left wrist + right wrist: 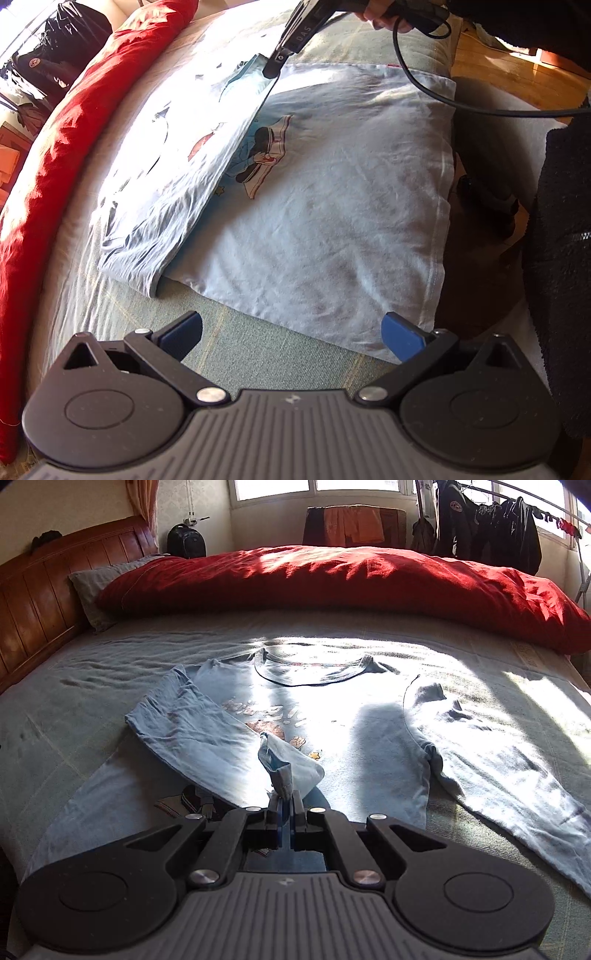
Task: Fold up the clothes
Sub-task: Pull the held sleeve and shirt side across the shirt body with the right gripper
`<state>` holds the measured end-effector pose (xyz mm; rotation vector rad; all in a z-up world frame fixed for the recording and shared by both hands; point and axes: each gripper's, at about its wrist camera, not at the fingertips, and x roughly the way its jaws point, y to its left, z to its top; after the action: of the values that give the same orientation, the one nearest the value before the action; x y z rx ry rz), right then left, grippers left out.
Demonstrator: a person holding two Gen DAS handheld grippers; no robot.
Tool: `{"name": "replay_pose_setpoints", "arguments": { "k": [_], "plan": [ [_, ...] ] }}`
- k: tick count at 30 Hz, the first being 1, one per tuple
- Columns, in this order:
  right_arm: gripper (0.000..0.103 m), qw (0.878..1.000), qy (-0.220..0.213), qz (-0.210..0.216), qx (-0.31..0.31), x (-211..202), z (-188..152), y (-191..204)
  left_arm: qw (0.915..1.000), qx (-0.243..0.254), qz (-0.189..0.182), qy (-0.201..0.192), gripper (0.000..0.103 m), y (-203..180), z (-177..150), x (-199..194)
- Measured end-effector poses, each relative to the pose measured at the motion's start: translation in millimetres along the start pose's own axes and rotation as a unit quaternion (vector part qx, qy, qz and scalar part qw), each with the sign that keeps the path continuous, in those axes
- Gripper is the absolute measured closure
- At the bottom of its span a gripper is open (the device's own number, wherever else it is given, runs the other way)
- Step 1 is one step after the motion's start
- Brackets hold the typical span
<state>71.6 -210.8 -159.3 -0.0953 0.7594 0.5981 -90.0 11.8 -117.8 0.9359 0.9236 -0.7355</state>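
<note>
Along the left side of the left wrist view, a red duvet (66,122) is lying bunched up along the far edge of the bed (236,347), and dark jackets (62,40) are hanging beyond it in the top left corner. In the right wrist view the same duvet is stretching across the back, with a wooden headboard (40,598) standing at the left, a grey pillow (88,590) tucked under the duvet's end, a black backpack (186,541) sitting behind it and more dark clothes hanging on a rack at the top right. Nothing is standing between either tool and the garment.

The light blue long-sleeved shirt (317,206) is lying flat on the greenish-grey sheet, front side up, with a cartoon print showing on its chest. Its neckline (310,670) is facing the duvet. One sleeve is being drawn across the body, forming a straight diagonal fold, while the other sleeve (517,775) is lying spread out toward the right. Strong sunlight is washing out parts of the fabric.

The left gripper (291,334) is hovering near the shirt's side edge with its blue pads wide apart, gripping nothing. The right gripper (286,805) is clenched on the sleeve cuff (284,771), which is standing pinched between its fingers. A hand (388,14) is holding that tool at the top of the left wrist view, with a black cable (424,88) trailing from it.
</note>
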Motion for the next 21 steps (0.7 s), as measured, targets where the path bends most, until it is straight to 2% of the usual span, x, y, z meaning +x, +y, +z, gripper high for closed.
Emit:
{"name": "replay_pose_setpoints", "arguments": {
  "k": [21],
  "plan": [
    [0.099,0.995,-0.015,0.019,0.095,-28,-51,-30,0.9997,0.025,-0.004,0.001,0.001,-17,22,-2]
  ]
}}
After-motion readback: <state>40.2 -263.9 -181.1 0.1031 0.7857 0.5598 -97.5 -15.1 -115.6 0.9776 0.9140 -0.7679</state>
